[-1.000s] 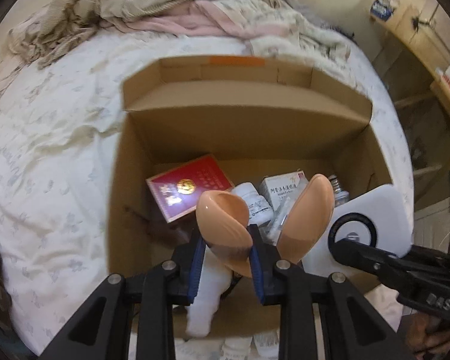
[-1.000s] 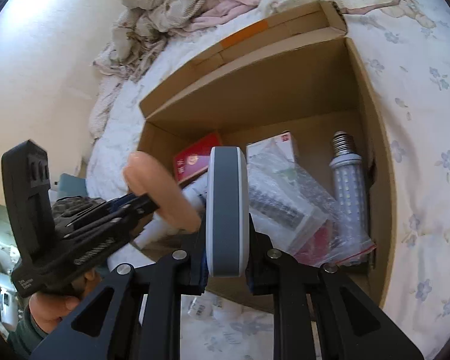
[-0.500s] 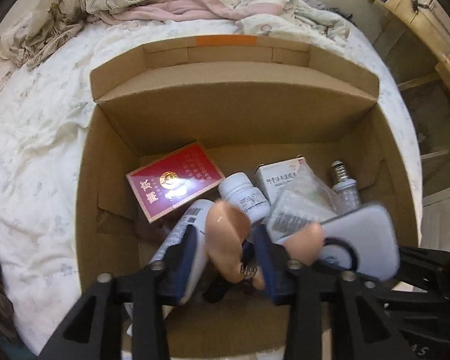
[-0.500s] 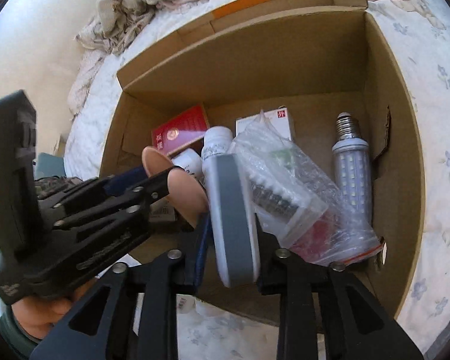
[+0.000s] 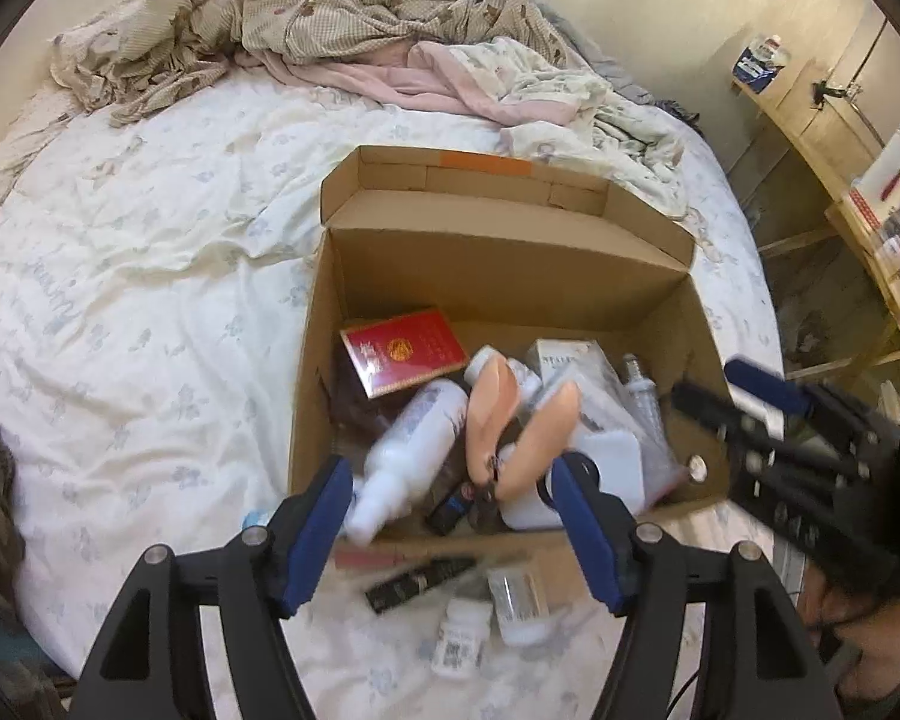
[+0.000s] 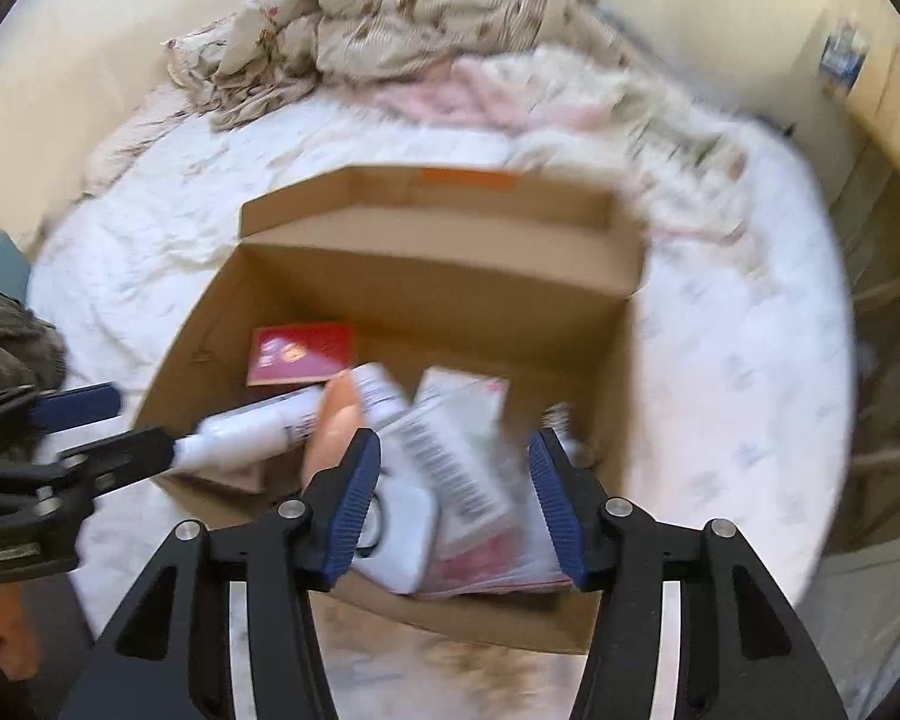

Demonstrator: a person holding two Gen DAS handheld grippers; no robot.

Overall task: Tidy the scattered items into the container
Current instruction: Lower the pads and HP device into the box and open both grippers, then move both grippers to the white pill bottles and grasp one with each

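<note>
Cardboard box [image 5: 570, 264] sits open on the bed [image 5: 150, 276], ahead of and below both tools. The left tool [image 5: 456, 516] is spreading its jaws with nothing pressed between them; beyond its tips a peach shoe-shaped piece [image 5: 492, 408], a white bottle [image 5: 408, 444] and a red booklet [image 5: 402, 351] lie inside the box. The right tool [image 6: 453, 501] is likewise opening, empty, above a white device [image 6: 399, 531] and a bagged packet [image 6: 462, 468] in the box. Small bottles [image 5: 462, 636] lie on the bed just under the left tool.

Left gripper [image 5: 456, 474] jaws opening, empty; right gripper [image 6: 453, 471] likewise
</note>
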